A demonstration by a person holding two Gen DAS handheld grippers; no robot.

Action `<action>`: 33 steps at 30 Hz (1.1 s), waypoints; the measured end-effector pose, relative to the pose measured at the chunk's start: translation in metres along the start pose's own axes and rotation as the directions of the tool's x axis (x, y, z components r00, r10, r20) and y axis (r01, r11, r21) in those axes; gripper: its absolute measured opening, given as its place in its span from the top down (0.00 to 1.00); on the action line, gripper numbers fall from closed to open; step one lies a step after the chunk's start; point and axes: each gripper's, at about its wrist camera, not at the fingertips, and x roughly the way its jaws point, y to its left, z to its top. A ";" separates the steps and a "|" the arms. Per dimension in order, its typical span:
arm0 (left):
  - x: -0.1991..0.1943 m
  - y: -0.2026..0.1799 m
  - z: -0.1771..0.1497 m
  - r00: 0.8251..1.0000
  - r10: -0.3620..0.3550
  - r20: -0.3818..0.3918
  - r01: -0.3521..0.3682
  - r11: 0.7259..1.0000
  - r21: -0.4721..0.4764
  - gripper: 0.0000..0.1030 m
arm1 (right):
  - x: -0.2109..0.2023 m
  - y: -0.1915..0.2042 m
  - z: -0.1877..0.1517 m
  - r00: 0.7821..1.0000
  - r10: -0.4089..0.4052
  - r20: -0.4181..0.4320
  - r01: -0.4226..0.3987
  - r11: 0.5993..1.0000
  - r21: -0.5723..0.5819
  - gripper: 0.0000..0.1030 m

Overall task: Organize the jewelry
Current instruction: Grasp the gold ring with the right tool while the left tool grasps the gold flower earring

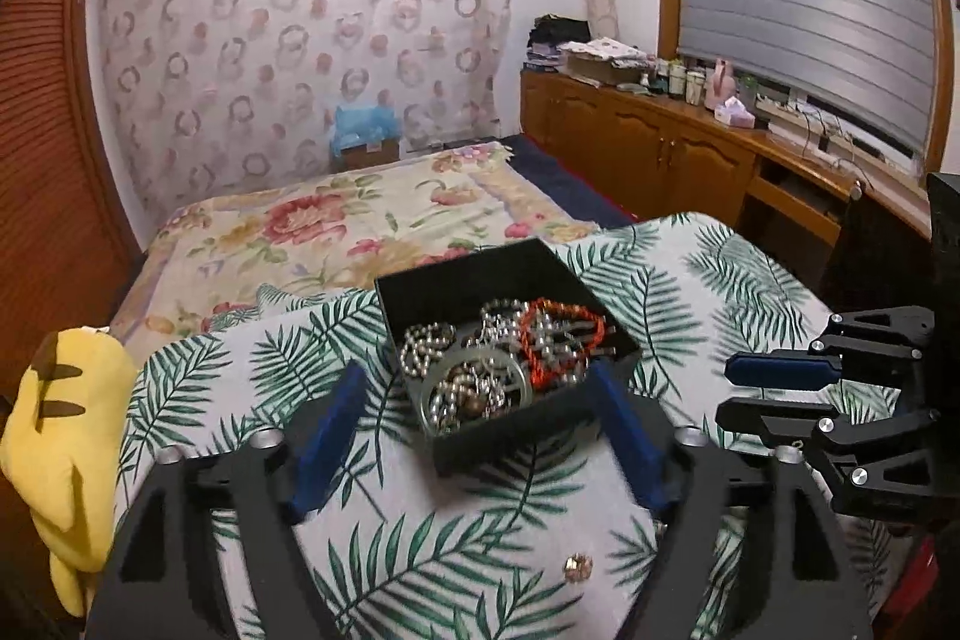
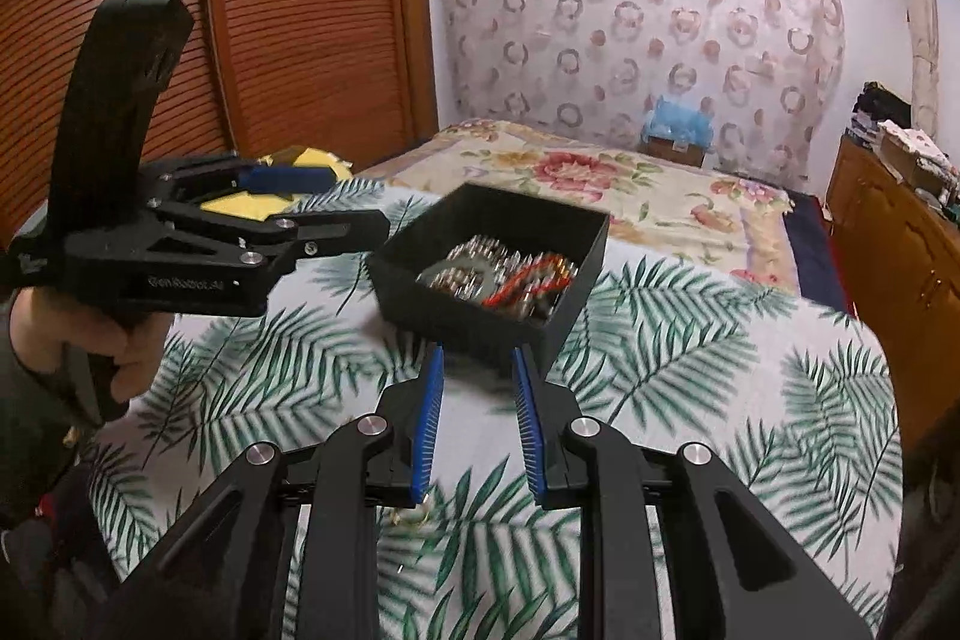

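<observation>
On the palm-leaf cloth of the bench, in the left wrist view, the black box sits heaped with bead chains, a red cord bracelet and a clear bangle. The left gripper spreads its jaws wide around the box's near corner, holding nothing. A small gold trinket lies loose on the cloth nearer the camera, and only this view shows it clearly. The right gripper hovers at the right, jaws partly apart, empty.

From the right wrist view, the right gripper points at the box just beyond its tips. Steadying the box first, then pinching one strand alone, should avoid dragging the tangle. This view alone shows the hand on the left tool.
</observation>
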 end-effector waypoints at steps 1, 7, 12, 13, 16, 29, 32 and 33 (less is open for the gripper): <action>-0.002 -0.001 -0.002 1.000 0.002 0.000 -0.002 1.000 0.006 0.17 | 0.000 0.002 -0.004 1.000 0.006 -0.010 -0.006 1.000 0.000 0.75; -0.014 0.002 -0.016 1.000 -0.010 -0.024 0.010 1.000 0.012 0.07 | 0.003 0.012 -0.027 0.998 0.005 -0.065 -0.006 1.000 -0.013 0.68; -0.014 0.006 -0.035 0.997 -0.036 -0.062 0.036 0.999 -0.008 0.07 | 0.006 0.018 -0.041 0.995 0.014 -0.099 -0.016 1.000 -0.017 0.62; -0.013 0.006 -0.040 0.996 -0.041 -0.076 0.041 0.999 -0.007 0.07 | 0.008 0.020 -0.043 0.993 0.018 -0.114 -0.020 1.000 -0.020 0.62; -0.005 0.003 -0.052 0.992 -0.040 -0.119 0.042 0.999 0.009 0.07 | 0.015 0.025 -0.046 0.989 0.023 -0.146 -0.029 0.999 -0.040 0.62; 0.018 -0.001 -0.080 0.974 -0.047 -0.223 0.056 0.998 0.033 0.07 | 0.042 0.040 -0.049 0.970 -0.043 -0.238 0.005 0.987 -0.160 0.71; 0.020 -0.004 -0.081 0.970 -0.064 -0.233 0.074 0.997 0.037 0.07 | 0.043 0.037 -0.050 0.969 -0.026 -0.247 -0.014 0.987 -0.158 0.79; 0.020 -0.005 -0.082 0.970 -0.067 -0.235 0.079 0.996 0.041 0.07 | 0.043 0.036 -0.049 0.968 -0.029 -0.249 -0.011 0.987 -0.160 0.79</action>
